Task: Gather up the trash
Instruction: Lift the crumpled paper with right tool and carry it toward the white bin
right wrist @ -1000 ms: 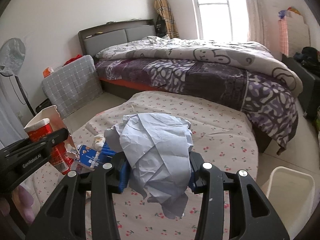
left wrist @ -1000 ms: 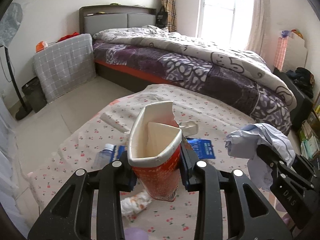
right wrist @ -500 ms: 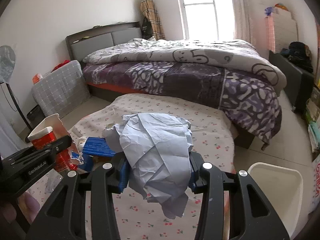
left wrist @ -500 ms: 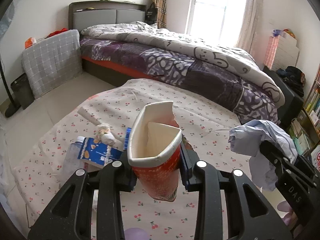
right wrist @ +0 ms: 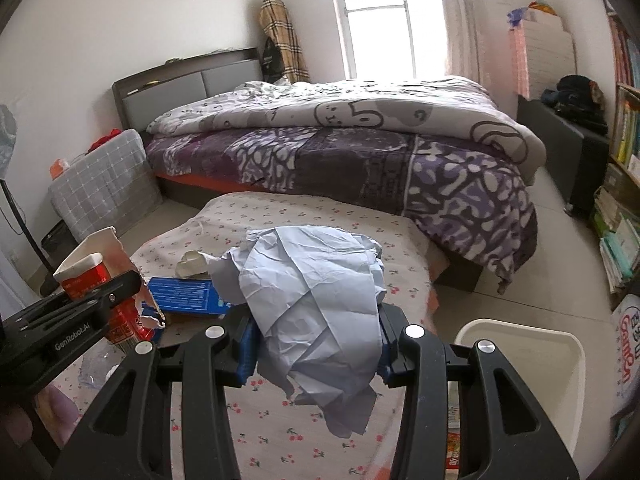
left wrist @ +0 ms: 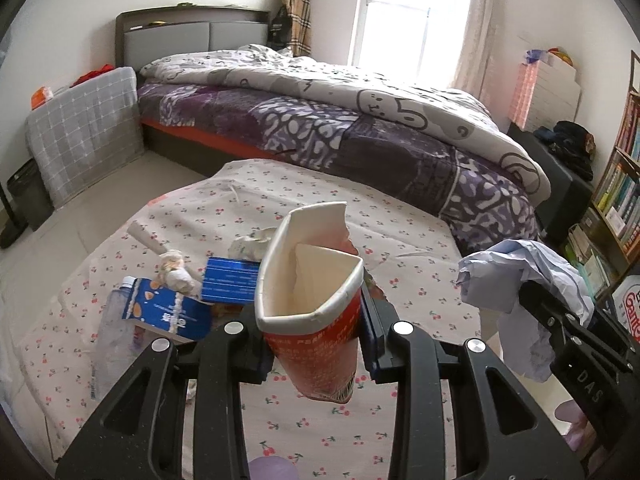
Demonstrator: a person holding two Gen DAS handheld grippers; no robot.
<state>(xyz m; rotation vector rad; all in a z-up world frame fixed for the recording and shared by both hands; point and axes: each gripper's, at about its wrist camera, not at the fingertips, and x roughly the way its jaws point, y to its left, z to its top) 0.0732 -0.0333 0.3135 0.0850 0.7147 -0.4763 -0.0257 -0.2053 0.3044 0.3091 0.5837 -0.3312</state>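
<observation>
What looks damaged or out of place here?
The red paper cup clamped in the left tongs is squashed flat-sided, its rim torn with a flap sticking up. The right tongs grip crumpled pale blue paper. A crushed clear bottle, blue cartons and tissue wads litter the cherry-print cloth.

White bin (right wrist: 520, 344) partly cut off

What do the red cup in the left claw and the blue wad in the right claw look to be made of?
Red cup: likely coated paperboard; matte cream inside, rolled rim, creased flat, torn edge. Blue wad: thin matte paper, by its sharp crumple creases; could be tissue-like sheet.
</observation>
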